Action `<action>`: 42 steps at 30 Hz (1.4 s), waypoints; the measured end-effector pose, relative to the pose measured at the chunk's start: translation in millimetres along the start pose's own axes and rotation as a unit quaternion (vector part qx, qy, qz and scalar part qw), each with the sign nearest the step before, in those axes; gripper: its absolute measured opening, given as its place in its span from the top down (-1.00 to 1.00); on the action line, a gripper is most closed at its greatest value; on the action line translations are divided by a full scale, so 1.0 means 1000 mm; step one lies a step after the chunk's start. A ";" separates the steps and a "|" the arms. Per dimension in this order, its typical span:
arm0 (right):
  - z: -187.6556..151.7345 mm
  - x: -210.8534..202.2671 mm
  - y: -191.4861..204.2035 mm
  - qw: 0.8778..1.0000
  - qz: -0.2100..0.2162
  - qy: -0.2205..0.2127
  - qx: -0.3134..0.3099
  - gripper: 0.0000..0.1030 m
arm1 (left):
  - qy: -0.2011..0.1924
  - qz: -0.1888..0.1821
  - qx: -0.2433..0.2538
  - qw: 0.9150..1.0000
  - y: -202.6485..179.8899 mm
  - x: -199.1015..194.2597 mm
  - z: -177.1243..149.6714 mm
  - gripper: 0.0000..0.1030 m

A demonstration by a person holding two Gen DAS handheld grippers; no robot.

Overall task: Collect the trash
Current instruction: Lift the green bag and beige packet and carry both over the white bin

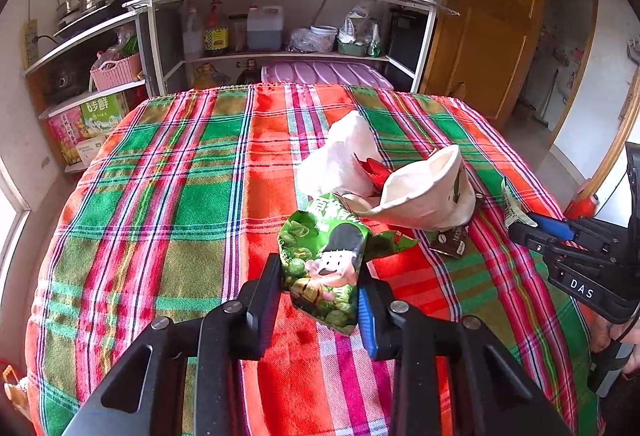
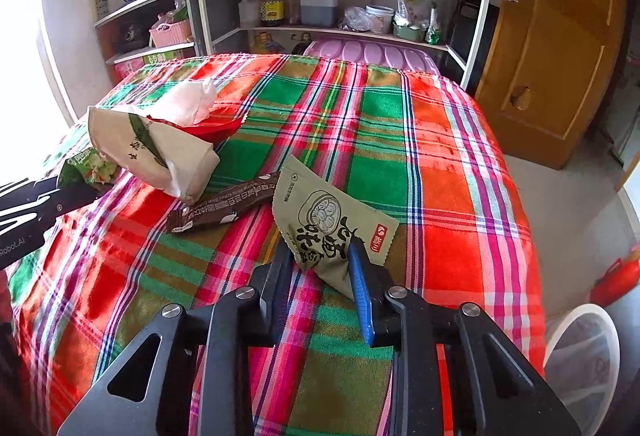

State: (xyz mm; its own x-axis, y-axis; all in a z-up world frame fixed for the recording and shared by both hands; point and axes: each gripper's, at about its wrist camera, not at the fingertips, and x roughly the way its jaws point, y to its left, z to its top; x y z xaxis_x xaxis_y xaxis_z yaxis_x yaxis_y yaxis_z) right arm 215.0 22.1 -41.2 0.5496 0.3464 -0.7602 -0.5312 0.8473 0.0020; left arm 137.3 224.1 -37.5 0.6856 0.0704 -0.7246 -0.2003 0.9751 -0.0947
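From the left wrist camera, your left gripper [image 1: 322, 286] has its fingers clamped on the green pea snack packet [image 1: 326, 264], which looks lifted just clear of the plaid tablecloth [image 1: 168, 204]. The grip sits low on the packet, so keep the squeeze steady; the foil is crinkly and could slide out if you ease off. Beyond it lie the crumpled paper cup [image 1: 428, 192], a white tissue [image 1: 340, 156] and a red wrapper [image 1: 376, 170], bunched together and left to gather.

From the right wrist camera, your right gripper [image 2: 320, 268] has its fingers pinched on one corner of the olive-green sachet [image 2: 332, 224]. That hold is thin, so lift slowly and avoid swinging. The brown bar wrapper [image 2: 224, 208] lies flat just beside it, partly under the cup. A white bin [image 2: 580, 356] with a liner shows at the lower right beside the table, though I cannot tell how full it is; carry both pieces there.
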 end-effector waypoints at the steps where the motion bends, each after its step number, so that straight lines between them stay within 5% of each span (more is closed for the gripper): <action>1: -0.001 -0.002 0.000 1.000 0.001 -0.002 0.000 0.44 | -0.001 0.000 0.001 1.000 -0.001 -0.003 -0.001 0.34; 18: -0.029 -0.067 -0.008 0.999 0.007 -0.046 0.022 0.44 | -0.025 -0.036 0.030 0.999 -0.039 -0.049 -0.017 0.34; 42: -0.083 -0.135 -0.067 0.994 -0.043 -0.069 0.073 0.44 | -0.016 -0.126 0.110 0.986 -0.154 -0.058 -0.031 0.33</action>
State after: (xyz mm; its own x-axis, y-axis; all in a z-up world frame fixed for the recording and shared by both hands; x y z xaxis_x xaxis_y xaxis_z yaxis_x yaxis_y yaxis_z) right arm 122.6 -114.7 7.9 0.6776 0.3130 -0.6655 -0.3842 0.9223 0.0426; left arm 106.9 63.0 -2.4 0.7169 -0.1763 -0.6745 0.1327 0.9843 -0.1162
